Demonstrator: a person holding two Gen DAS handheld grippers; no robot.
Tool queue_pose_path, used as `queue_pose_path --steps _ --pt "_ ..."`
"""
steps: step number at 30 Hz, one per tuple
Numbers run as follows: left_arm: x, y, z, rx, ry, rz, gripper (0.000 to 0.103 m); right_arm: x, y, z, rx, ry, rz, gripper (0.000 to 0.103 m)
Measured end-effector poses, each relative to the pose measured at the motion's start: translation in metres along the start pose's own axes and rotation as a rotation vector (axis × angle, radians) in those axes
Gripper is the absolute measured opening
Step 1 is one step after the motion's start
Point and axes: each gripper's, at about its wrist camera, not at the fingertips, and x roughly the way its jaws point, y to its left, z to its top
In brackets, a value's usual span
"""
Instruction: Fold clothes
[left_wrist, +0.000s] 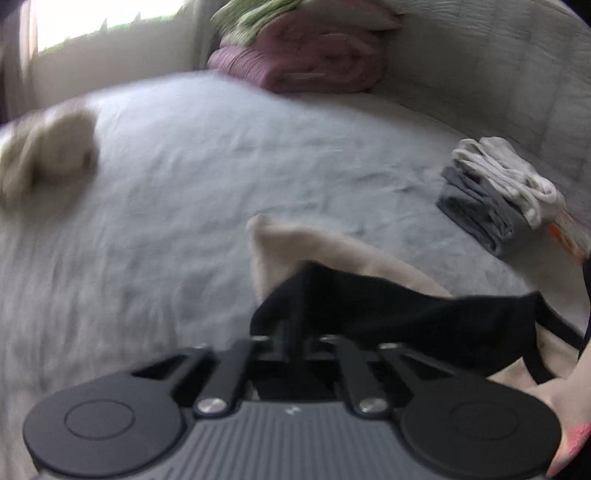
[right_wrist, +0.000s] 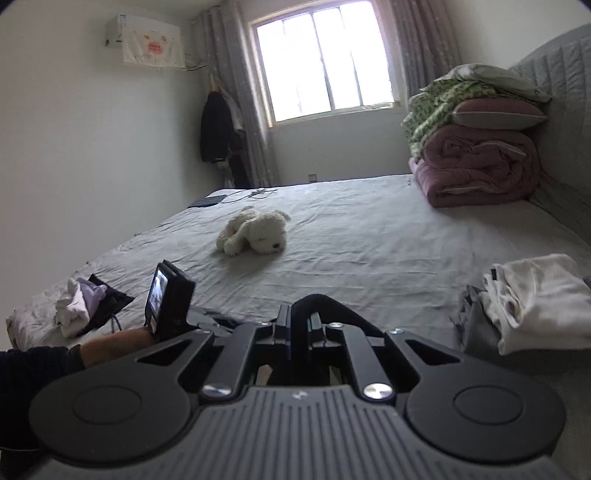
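Both grippers, left (left_wrist: 291, 325) and right (right_wrist: 299, 321), are pinched tight on the black garment (left_wrist: 406, 314), lifting it just off the bed (left_wrist: 184, 166), probably to spread it for folding.

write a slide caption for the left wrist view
Left hand-held gripper shut on black garment over bed

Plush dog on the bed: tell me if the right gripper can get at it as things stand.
Probably not yet. The right gripper is shut on the black garment; the plush dog lies well ahead across bare sheet, nothing between.
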Motion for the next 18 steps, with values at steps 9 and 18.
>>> queue_pose_path --steps 9,18 --pt "-0.126 0.088 0.008 -0.215 -0.348 0.029 0.003 0.001 -0.004 0.005 -0.059 -0.023 0.003 0.009" --pt "-0.163 0.178 -0.043 -0.354 -0.257 0.194 0.002 0.074 0.004 -0.038 -0.122 0.240 0.024 0.009"
